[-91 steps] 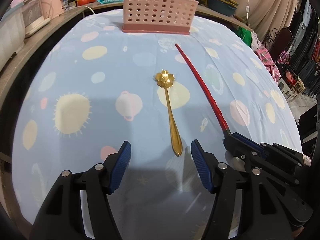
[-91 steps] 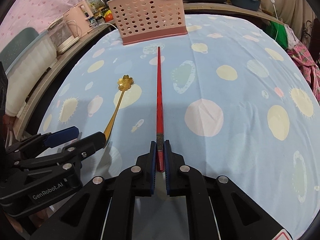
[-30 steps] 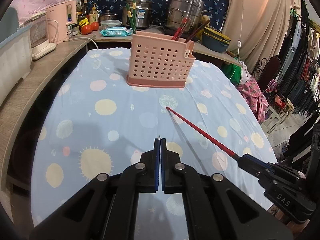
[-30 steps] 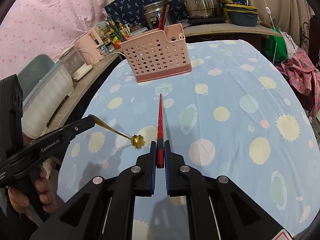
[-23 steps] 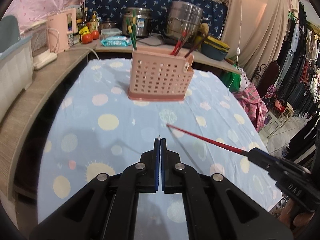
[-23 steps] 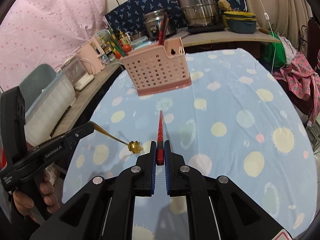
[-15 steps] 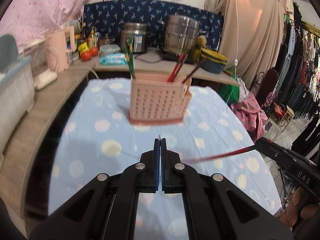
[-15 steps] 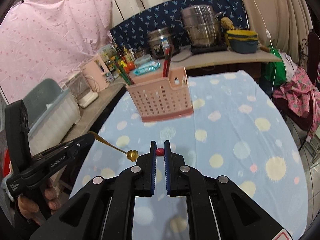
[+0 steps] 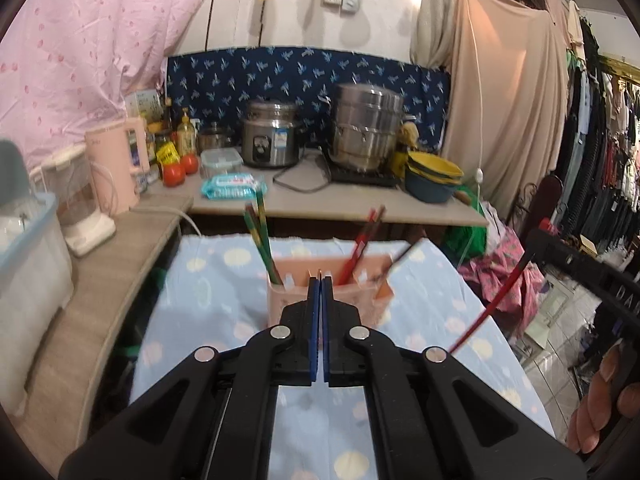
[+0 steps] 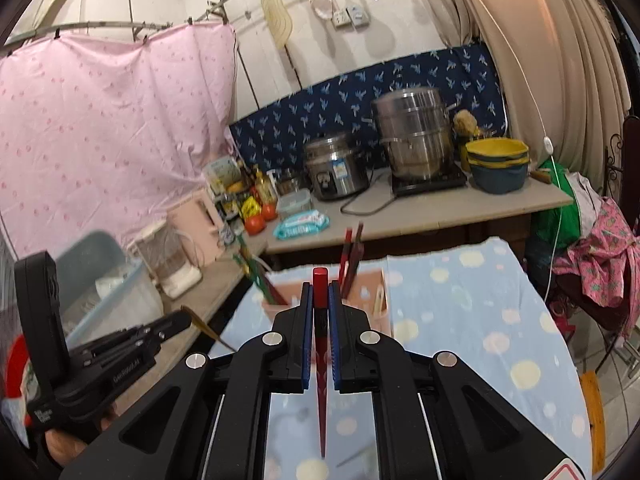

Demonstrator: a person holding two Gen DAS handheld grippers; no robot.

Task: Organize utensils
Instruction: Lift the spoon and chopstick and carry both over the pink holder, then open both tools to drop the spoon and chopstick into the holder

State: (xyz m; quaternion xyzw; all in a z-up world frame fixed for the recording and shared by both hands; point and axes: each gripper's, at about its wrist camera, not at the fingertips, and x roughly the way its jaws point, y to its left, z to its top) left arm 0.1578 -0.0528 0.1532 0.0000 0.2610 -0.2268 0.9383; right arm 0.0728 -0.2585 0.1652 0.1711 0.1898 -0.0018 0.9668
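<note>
My right gripper (image 10: 320, 292) is shut on a red chopstick (image 10: 321, 380) that hangs tip-down above the table; it shows slanting in the left wrist view (image 9: 496, 304). My left gripper (image 9: 320, 282) is shut on a gold spoon, whose handle (image 10: 208, 330) sticks out of its jaws in the right wrist view; the bowl is hidden. The pink perforated utensil basket (image 9: 280, 296) stands on the spotted blue tablecloth (image 9: 208, 280) just beyond both grippers, holding green, red and dark chopsticks. Both grippers are raised above the table.
A counter (image 9: 360, 204) behind the table carries a rice cooker (image 9: 270, 140), a steel pot (image 9: 368, 132), stacked bowls (image 9: 432, 176), wipes and tomatoes. A pink kettle (image 9: 116, 164) and a clear bin (image 9: 24, 248) stand on the left ledge. Clothes hang at the right.
Both grippers have lifted and tilted up toward the basket. The red chopstick swung from pointing forward to hanging tip-down. The spoon stays in the left gripper.
</note>
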